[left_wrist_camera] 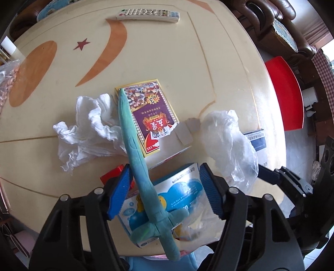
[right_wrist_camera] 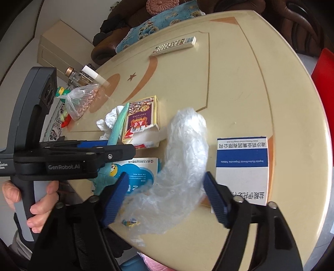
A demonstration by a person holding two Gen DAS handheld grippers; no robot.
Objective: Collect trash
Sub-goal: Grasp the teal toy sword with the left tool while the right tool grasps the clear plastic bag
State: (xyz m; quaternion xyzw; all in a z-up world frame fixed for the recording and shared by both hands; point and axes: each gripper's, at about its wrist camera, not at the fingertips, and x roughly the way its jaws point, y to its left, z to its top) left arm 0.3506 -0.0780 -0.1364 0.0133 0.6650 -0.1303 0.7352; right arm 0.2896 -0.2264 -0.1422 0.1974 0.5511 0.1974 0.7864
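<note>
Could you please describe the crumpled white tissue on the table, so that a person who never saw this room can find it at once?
Start at the cream table with orange crescent inlays. Near its middle lies a purple and yellow card box; the crumpled white tissue lies beside it, on the far side from the clear plastic bag. Unlike that see-through bag, it is opaque, soft white paper.

Remote control (left_wrist_camera: 148,15) on table (left_wrist_camera: 167,58); bagged nuts, perhaps (right_wrist_camera: 83,100).

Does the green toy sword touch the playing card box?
Touching. In the left wrist view, the green toy sword lies across the left edge of the playing card box, with no gap visible.
</note>
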